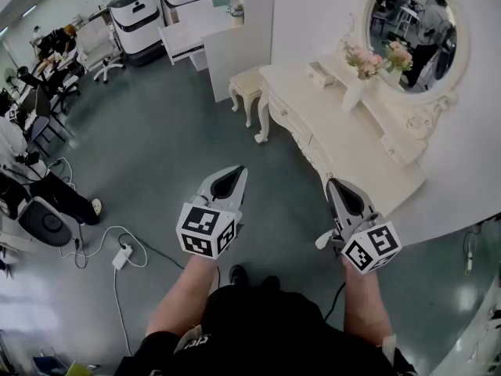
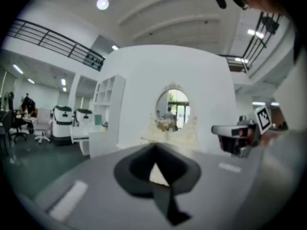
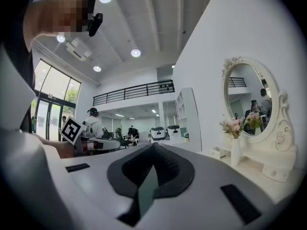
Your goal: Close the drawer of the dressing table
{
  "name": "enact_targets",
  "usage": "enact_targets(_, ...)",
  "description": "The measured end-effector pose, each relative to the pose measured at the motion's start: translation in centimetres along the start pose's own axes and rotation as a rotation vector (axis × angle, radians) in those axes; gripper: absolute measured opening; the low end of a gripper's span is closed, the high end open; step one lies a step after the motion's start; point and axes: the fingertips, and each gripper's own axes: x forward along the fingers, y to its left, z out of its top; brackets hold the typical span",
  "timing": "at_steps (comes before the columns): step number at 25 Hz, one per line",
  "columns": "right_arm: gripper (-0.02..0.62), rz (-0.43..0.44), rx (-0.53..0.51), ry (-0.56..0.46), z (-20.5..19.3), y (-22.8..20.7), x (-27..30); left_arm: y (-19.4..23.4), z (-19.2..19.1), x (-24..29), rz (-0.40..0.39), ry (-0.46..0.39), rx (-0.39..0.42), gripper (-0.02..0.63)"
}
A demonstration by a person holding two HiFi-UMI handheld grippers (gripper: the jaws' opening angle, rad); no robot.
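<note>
Your left gripper (image 1: 237,169) and right gripper (image 1: 332,182) both hover with jaws pressed together, holding nothing. The dressing table (image 1: 356,143) stands ahead on your right. Its small drawer (image 1: 319,74) (upper tier, near the flower vase (image 1: 354,92)) sticks out open, well apart from both grippers.

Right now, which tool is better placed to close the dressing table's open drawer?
Right, probably: right tool is beside the dressing table with the open drawer; left tool is farther off.
</note>
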Motion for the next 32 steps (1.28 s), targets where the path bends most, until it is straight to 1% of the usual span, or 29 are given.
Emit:
enact_targets(6, -0.008, 0.008, 0.015, 0.007, -0.6, -0.4, -0.4, 0.1, 0.5, 0.0, 0.012, 0.005, 0.029, 0.009)
enact_targets(11, -0.008, 0.023, 0.033, -0.001, -0.5, -0.3, -0.9, -0.2, 0.5, -0.3, 0.018, 0.014, 0.018, 0.009)
enact_targets(17, -0.006, 0.058, 0.122, -0.011, -0.7, -0.6, -2.1, -1.5, -0.1, -0.7, 0.027, 0.014, 0.016, 0.009)
enact_targets(21, -0.006, 0.06, 0.14, -0.007, -0.9, -0.7, -2.1, -1.7, -0.6, -0.8, 0.028, 0.016, -0.008, 0.009)
enact_targets(24, -0.006, 0.073, 0.147, 0.011, -1.1, -0.5, -1.2, -1.1, -0.7, -0.4, 0.025, 0.016, -0.024, 0.009)
enact_targets(28, -0.006, 0.08, 0.188, 0.002, -1.3, -1.0, 0.9, 0.5, -0.8, 1.1, 0.004, 0.011, -0.039, 0.009)
enact_targets(32, -0.005, 0.076, 0.135, 0.04, -1.8, -1.9, 4.6, 3.3, -0.4, 3.8, -0.023, 0.003, -0.062, 0.009)
